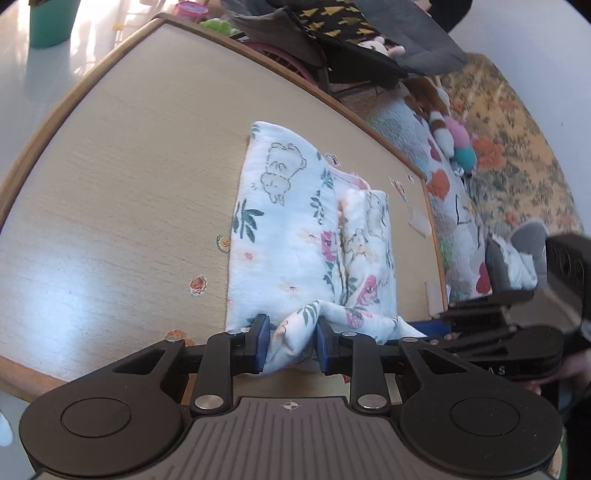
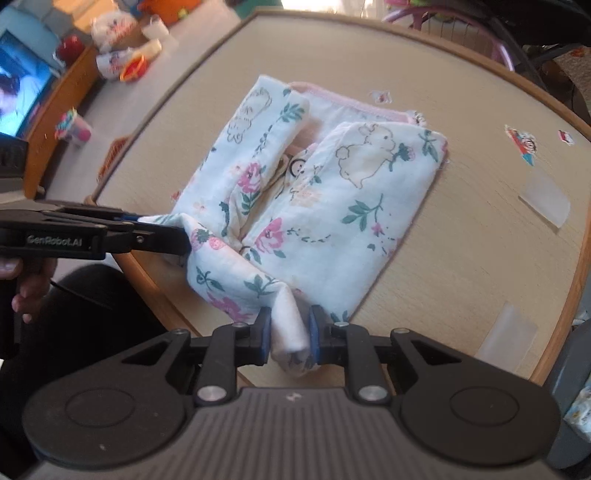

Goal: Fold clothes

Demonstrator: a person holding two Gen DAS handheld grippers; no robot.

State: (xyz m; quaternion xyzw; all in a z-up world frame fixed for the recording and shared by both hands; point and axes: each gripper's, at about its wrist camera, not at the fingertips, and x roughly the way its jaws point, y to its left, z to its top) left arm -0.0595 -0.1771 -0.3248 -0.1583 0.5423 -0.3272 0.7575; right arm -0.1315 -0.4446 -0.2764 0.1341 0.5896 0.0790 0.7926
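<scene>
A white baby garment (image 1: 295, 229) printed with flowers and bears lies folded into a thick packet on the round wooden table (image 1: 110, 166). Its near edge reaches the table's rim. My left gripper (image 1: 291, 343) is shut on a bunched-up fold at the garment's near left corner, the blue pads touching both sides. In the right wrist view the garment (image 2: 332, 192) shows its sleeves folded in, and my right gripper (image 2: 290, 341) is shut on a rolled fold at the near right corner, past the table's (image 2: 480, 240) edge. The left gripper (image 2: 186, 236) comes in from the left, cloth pulled to its tip.
Small stickers (image 2: 522, 142) and clear tape patches (image 2: 546, 201) dot the tabletop. Plush toys (image 1: 454, 136) lie on a quilt beside a floral rug. A green bin (image 1: 50, 22) stands on the floor. A TV screen (image 2: 18, 92) glows at left. A person's hand (image 2: 31, 291) holds the left gripper.
</scene>
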